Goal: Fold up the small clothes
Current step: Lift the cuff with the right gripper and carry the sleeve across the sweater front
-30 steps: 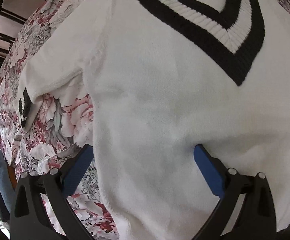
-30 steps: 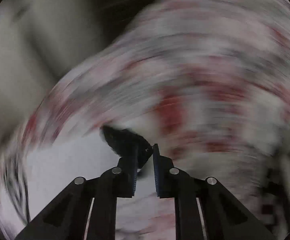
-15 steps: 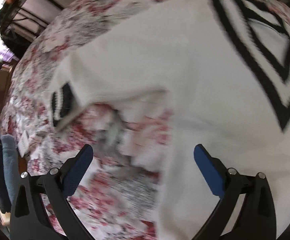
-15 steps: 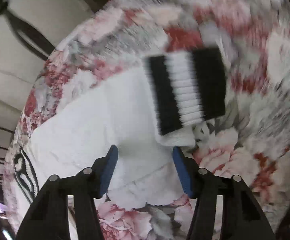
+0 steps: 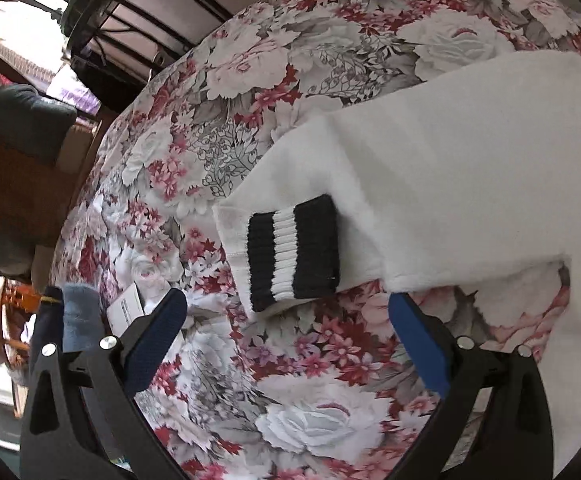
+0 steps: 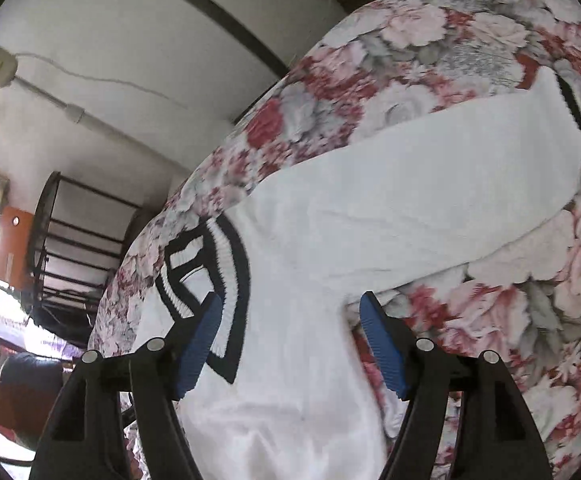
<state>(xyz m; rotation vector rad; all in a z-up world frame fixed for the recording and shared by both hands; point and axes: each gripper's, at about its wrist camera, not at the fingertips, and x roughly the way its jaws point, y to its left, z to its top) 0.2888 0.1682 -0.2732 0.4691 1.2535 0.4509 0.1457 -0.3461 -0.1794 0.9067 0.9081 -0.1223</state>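
White knit sweater (image 5: 470, 168), ribbed black-and-white cuff (image 5: 294, 254), floral tablecloth (image 5: 290, 360), left claw (image 5: 286, 320) released, right claw (image 6: 290, 320) released

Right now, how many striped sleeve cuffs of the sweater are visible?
2. One cuff lies on the floral cloth ahead of the open left gripper; the other shows, blurred, at the sleeve's far end in the right wrist view.
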